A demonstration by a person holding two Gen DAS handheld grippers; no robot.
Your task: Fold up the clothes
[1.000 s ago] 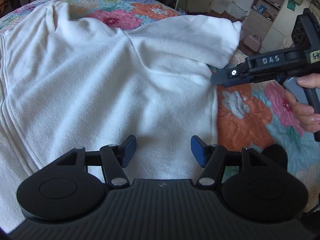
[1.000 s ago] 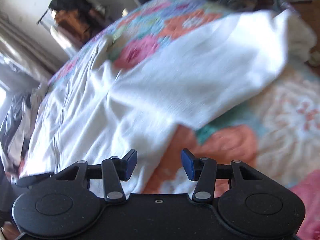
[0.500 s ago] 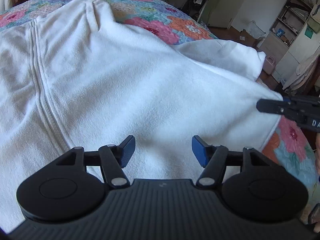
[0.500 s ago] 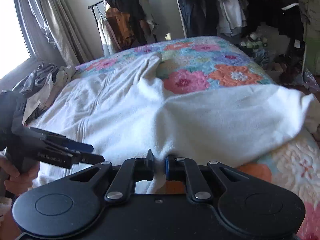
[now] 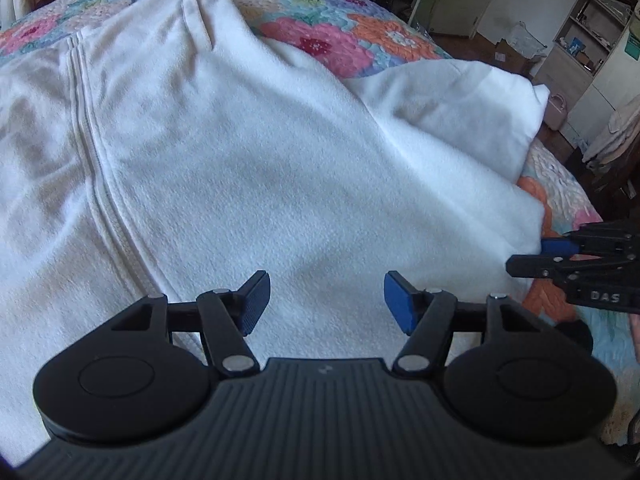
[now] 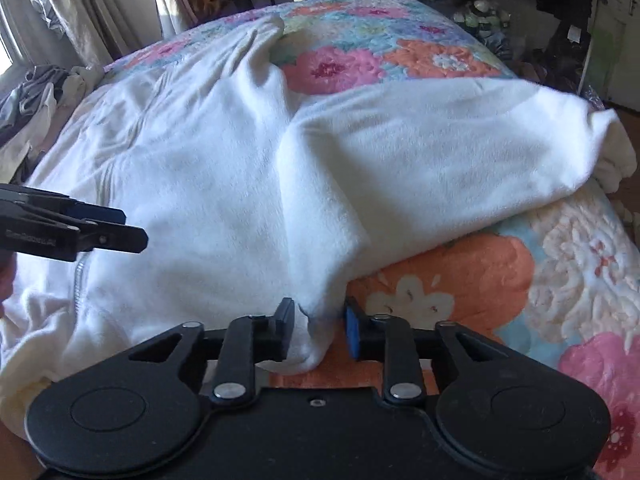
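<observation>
1. Since a half-second ago, right gripper jaws widened; white fleece garment corner between them, grip uncertain.
2. Left gripper wide open, empty, above garment.
3. Garment spread on floral bed.

Left wrist camera sits low over the white garment, close, facing across the bed toward shelves. Right wrist camera looks from the bed's near corner toward curtains. Both share the garment; each catches the other tool at its edge.
</observation>
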